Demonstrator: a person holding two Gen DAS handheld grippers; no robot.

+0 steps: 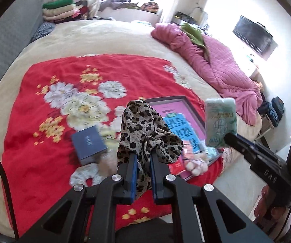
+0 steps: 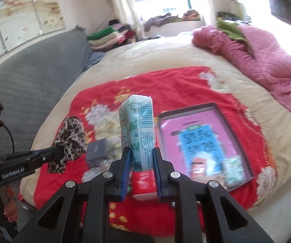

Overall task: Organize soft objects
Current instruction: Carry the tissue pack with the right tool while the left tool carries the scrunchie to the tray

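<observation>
Both tongs are loaded and held above the bed [image 2: 165,56]. Left tongs [image 1: 143,158] are clamped tight on a leopard-print cloth [image 1: 145,125], which bunches up past the tips w/ a tail hanging between the pads. Right tongs [image 2: 141,158] pinch a green tissue pack [image 2: 138,129] by its lower end, long axis upright. The open box [image 2: 242,147] w/ pink lining lies below and to the right, nearer the right tongs, so prob. the pack goes in first.

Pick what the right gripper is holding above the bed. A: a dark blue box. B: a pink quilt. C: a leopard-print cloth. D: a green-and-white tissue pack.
D: the right gripper is shut on the tissue pack, which stands upright between its blue pads, while the leopard-print cloth hangs from the left gripper.
</observation>
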